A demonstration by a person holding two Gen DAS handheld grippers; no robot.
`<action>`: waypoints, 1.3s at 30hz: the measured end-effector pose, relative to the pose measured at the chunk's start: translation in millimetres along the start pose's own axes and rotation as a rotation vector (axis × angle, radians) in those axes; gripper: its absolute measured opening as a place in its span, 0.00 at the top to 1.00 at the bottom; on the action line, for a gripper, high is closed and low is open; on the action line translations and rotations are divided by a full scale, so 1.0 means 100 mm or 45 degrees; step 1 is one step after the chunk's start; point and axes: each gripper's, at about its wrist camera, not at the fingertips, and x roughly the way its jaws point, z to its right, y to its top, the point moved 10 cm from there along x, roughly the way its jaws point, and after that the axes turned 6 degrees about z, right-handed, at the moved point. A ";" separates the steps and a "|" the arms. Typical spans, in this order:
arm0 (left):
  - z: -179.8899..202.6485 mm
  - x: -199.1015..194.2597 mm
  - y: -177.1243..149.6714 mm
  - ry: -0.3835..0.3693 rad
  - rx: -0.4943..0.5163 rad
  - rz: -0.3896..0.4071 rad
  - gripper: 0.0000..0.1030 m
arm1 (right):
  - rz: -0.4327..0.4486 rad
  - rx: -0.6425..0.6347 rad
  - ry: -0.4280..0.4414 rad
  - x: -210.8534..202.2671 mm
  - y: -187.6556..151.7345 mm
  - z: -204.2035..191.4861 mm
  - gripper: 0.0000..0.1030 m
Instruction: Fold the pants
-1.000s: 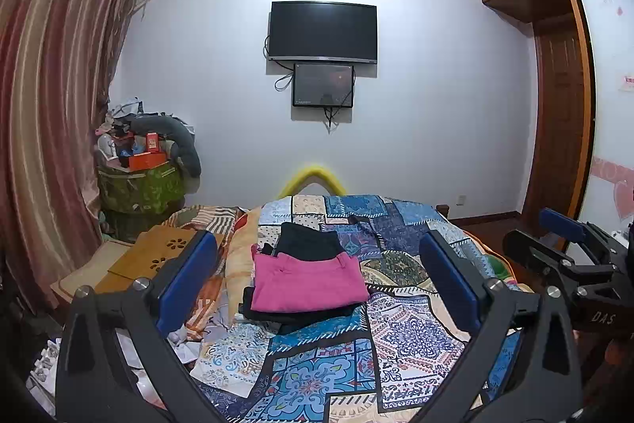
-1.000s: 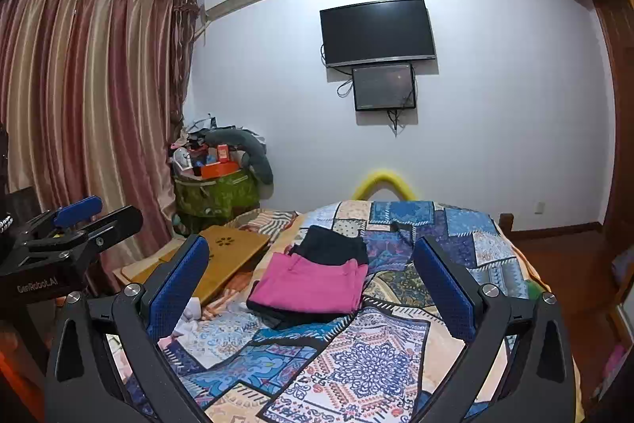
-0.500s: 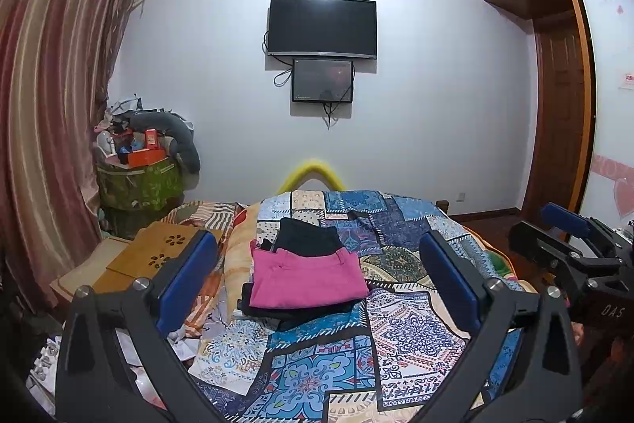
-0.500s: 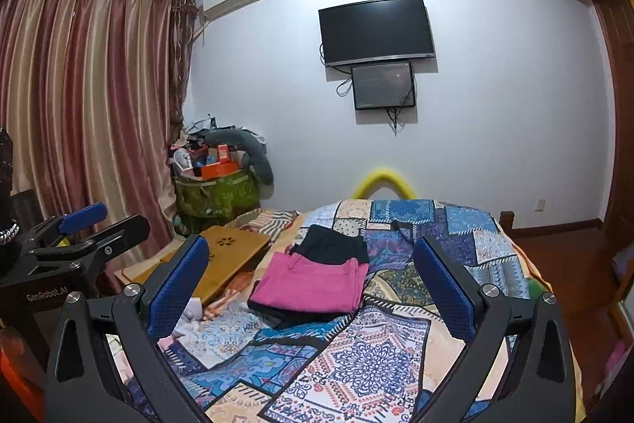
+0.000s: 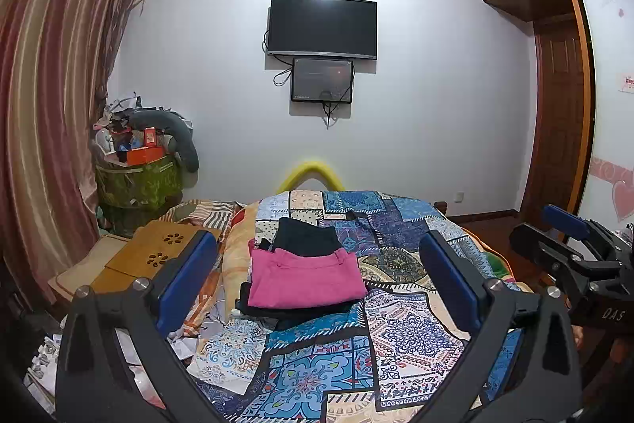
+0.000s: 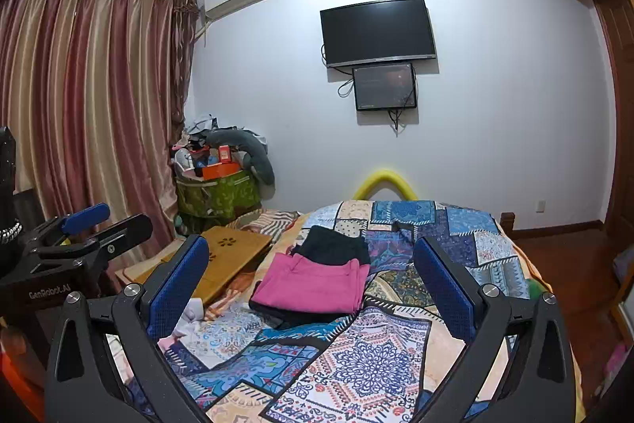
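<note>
Both claws hover above the near end of the bed, jaws spread wide and empty: left gripper, right gripper. Beyond them, on the patchwork quilt, the pink pants lie folded flat on a dark garment. The fabric is judged soft, light and limp; grip at the waistband corners. Compared with one second ago, the views have barely shifted and the stack is unmoved.

Black jaws, blue pads, silver screws
</note>
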 end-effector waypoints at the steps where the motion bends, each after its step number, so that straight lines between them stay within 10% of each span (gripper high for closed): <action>1: 0.00 0.00 0.00 0.000 0.000 -0.001 0.00 | -0.001 0.001 0.000 0.00 0.00 0.00 0.00; 39: 0.13 -0.01 -0.05 -0.067 0.009 -0.014 0.00 | -0.002 0.020 -0.034 0.01 -0.02 0.07 0.00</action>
